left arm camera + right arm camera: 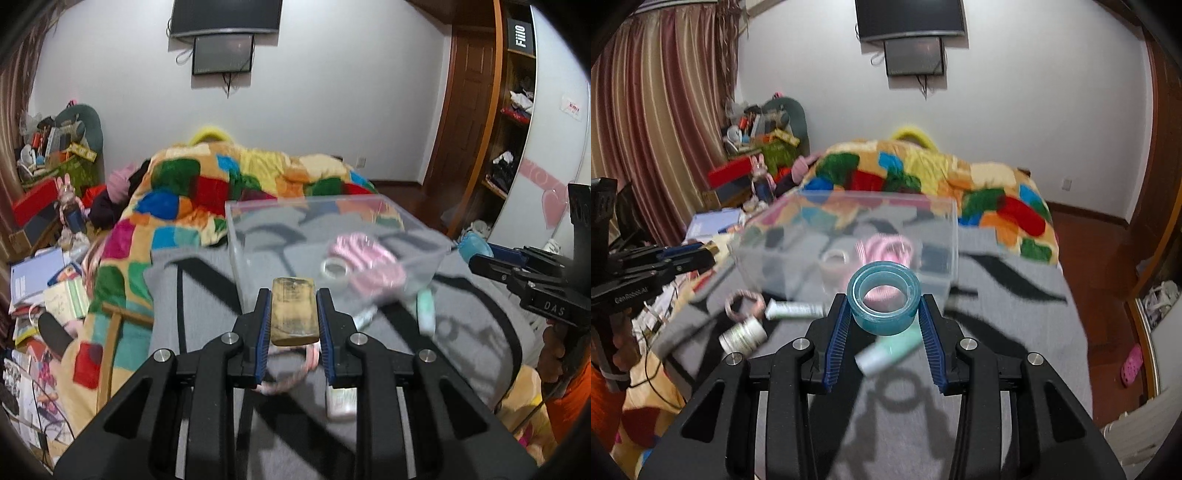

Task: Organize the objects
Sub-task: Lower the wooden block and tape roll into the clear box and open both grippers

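My left gripper (294, 295) is shut on a flat tan wooden block (293, 312), held above the grey blanket just before the clear plastic bin (236, 236). My right gripper (885, 300) is shut on a teal tape roll (884, 301), held just before the same bin (951, 236). The bin holds a pink coiled item (365, 258) and a white tape roll (334, 271). A mint tube (886, 354) lies under the right gripper. A white tube (794, 309), a silver tin (742, 334) and a pink ring (744, 304) lie at left.
A patchwork quilt (192, 192) is heaped behind the bin. Cluttered boxes and books (48, 280) line the bed's left side. A wooden wardrobe (513, 122) stands to the right. The right gripper shows at the right edge of the left wrist view (517, 273).
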Available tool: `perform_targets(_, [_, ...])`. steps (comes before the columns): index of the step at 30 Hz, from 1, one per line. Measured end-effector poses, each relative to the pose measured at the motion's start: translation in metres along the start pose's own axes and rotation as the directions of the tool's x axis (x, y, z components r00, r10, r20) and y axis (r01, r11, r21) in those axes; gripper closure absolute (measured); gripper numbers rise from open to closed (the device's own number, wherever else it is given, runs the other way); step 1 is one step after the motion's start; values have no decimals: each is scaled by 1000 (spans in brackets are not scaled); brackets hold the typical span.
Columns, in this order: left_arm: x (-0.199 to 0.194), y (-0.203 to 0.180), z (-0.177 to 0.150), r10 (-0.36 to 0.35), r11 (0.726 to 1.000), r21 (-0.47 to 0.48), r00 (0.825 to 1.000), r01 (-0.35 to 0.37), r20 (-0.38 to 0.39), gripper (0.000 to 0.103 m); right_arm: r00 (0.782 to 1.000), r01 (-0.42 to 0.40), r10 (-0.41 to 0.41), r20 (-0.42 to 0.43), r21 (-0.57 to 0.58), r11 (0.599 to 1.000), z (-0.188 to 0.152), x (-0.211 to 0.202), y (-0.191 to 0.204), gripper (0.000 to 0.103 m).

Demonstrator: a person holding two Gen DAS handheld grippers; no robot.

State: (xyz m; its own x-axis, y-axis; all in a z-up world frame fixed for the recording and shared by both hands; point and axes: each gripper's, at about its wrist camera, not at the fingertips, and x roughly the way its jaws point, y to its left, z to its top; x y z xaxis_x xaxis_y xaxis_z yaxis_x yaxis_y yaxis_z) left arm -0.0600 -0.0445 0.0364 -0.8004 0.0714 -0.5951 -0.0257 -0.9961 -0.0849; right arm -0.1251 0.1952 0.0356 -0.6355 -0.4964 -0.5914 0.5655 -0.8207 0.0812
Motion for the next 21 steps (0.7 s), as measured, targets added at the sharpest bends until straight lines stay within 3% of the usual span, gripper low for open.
perform_targets(5, [10,-1,24,-9,1000,-8,1000,9,26,80,999,-16,15,43,7,1000,26,6,8,68])
perform_targets(10, [32,5,45,-31,999,-37,999,30,-15,80,999,-34,33,43,13,999,48,25,16,68])
perform_targets(16, [72,7,52,-11,999,-37,995,7,-95,80,998,-43,43,-51,7,999,61,68,21,68])
perform_targets(21, [110,2,46,16,1000,-1,981,-16,-192,80,986,-5,7,-164,14,1000,57,111,12,68])
